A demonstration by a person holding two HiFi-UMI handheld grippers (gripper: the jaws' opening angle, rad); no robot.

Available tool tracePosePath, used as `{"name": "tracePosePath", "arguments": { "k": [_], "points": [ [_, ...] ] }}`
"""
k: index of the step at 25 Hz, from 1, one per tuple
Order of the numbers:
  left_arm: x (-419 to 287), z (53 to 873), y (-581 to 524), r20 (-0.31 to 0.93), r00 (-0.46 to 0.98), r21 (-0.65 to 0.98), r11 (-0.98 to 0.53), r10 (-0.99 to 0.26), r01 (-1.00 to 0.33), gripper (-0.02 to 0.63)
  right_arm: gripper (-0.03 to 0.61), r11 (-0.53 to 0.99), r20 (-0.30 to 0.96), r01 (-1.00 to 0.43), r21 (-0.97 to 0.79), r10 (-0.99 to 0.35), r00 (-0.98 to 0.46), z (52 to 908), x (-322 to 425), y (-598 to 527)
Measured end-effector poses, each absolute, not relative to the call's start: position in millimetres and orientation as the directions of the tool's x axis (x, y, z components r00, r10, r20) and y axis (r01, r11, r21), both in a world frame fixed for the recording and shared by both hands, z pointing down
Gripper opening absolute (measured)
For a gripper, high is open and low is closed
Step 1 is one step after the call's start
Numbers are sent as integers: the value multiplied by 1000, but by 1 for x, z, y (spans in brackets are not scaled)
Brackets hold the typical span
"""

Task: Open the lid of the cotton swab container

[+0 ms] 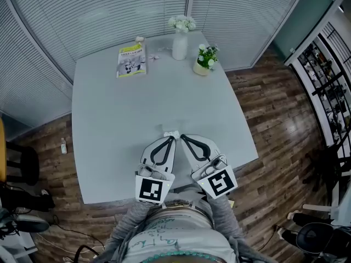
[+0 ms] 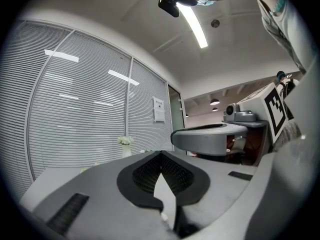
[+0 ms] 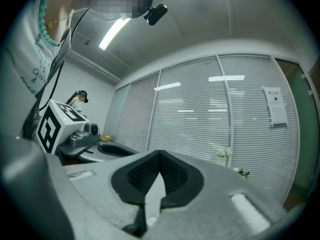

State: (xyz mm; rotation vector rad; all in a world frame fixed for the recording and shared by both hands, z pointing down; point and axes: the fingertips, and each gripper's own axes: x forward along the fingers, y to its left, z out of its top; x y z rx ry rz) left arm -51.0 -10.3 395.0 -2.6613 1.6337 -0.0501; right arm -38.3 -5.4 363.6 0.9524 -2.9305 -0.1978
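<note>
Two hand-held grey plastic grippers sit close together at the 6 o'clock edge of the pale grey rectangular table [image 1: 109,119], slanted inward so that their noses nearly meet. The left gripper [image 1: 172,139] has its jaws drawn together at the tips and clasps nothing. Its own view shows only a sliver of pale surface between the dark ribbed pads. The right gripper [image 1: 183,138] is the same, pinched to a point and empty.

At 12 o'clock from the left gripper's nose, touching it or just beside it, sits a small white object [image 1: 171,132]. I take it for the cotton swab container, but it is too small to show whether its lid is up or down.

The inward slant looks like a way to bring both noses onto that one thing, perhaps one to steady it and one to work the lid. With both claws closed and off it, the scene fits a container with its lid down as well as one let go with its lid lifted.

Well apart, a yellow-green printed booklet [image 1: 131,61] lies at 11 o'clock. A white ceramic vase of white flowers [image 1: 180,44] and a small potted green plant [image 1: 204,59] stand near 1 o'clock, clear of the working spot.
</note>
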Motion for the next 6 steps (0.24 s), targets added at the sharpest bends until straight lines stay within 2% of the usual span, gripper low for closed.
{"name": "tracePosePath", "arguments": {
  "k": [6],
  "points": [
    [-50,399,-9,20,454,-20,-454,-891,-891,-2,2,803,23,-580,138,-588,-809,367,-37,-4]
  ]
}}
